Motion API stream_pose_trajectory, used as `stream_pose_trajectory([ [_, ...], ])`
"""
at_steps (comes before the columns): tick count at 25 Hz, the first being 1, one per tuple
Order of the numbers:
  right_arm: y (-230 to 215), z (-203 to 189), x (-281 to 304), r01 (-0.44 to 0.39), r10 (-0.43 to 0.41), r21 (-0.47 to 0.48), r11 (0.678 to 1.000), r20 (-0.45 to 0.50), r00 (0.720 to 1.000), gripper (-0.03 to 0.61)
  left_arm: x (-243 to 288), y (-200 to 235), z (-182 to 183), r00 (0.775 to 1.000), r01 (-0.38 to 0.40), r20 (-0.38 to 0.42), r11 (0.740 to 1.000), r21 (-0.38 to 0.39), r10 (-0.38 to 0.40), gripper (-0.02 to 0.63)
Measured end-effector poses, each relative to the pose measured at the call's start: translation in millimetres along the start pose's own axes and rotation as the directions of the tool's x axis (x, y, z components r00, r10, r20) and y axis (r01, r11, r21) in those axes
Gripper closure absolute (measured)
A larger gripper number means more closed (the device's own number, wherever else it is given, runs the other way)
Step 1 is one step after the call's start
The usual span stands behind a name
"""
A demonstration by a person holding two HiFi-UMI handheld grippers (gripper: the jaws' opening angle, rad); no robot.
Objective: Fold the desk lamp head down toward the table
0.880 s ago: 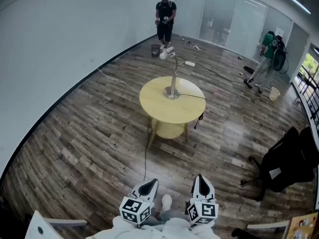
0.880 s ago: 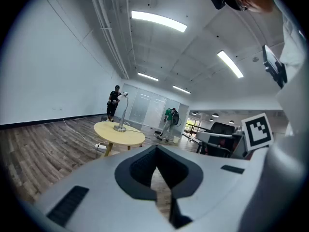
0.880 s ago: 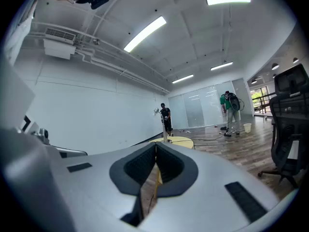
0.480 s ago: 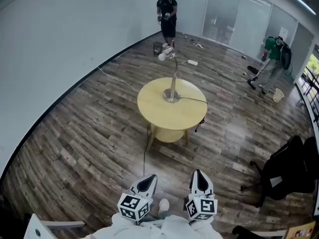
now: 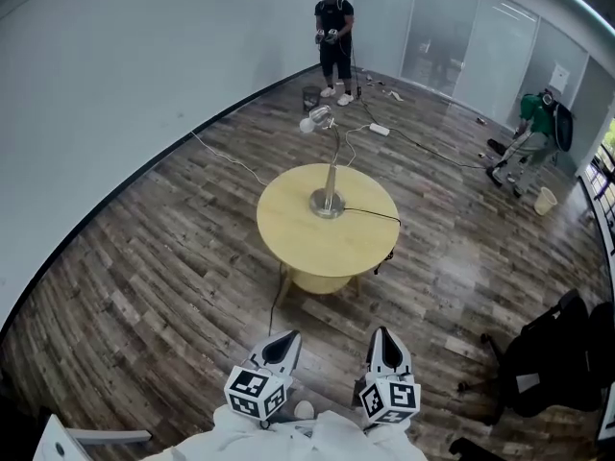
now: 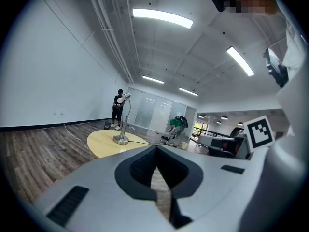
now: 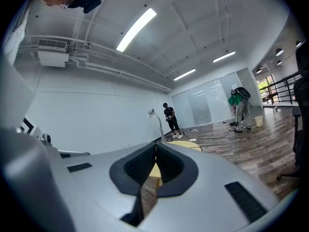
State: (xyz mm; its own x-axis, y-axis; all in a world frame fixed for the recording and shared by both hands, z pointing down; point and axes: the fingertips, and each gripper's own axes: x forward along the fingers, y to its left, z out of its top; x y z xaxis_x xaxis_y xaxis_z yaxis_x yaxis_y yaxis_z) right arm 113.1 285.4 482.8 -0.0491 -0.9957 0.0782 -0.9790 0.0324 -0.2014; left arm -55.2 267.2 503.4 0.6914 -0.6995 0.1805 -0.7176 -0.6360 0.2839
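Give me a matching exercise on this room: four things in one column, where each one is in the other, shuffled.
Things:
1. desk lamp
2. person in black
3. person in green
4. black office chair

Places:
A. bent over at the far right of the room
B. upright on the round yellow table
C. standing at the far end, beyond the table
D. at the near right edge of the head view

Pairs: 1-B, 2-C, 3-A, 4-D

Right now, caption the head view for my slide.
Left gripper and right gripper, both shut and empty, well short of the round yellow table bearing the unfolded desk lamp.
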Motion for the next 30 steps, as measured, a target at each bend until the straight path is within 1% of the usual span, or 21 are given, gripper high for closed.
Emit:
stream_pose_trajectory([
  [6, -9, 2, 31, -0.013, 0.013, 0.001, 1.0, -0.008, 1.0, 0.566, 27, 7, 5, 1.0, 0.003, -0.006, 1.0, -0.005, -0.003, 0.615],
  [15, -19, 1, 68, -0.009, 0.009, -0.004, 1.0, -0.021, 1.0, 0.566, 61, 23, 16, 1.0, 0.001, -0.02, 1.0, 0.016, -0.001, 0.615],
  [20, -17, 2, 104, -0.014, 0.014, -0.007, 1.0, -0.019, 1.0, 0.566, 88, 44, 28, 1.0, 0.006, -0.015, 1.0, 0.024, -0.005, 0.615],
  [30, -3, 17, 197, -0.01, 0.01, -0.021, 1.0, 0.004, 1.0, 0.566, 146, 109, 65, 0.999, 0.035, -0.006, 0.999, 0.027, -0.035, 0.615],
])
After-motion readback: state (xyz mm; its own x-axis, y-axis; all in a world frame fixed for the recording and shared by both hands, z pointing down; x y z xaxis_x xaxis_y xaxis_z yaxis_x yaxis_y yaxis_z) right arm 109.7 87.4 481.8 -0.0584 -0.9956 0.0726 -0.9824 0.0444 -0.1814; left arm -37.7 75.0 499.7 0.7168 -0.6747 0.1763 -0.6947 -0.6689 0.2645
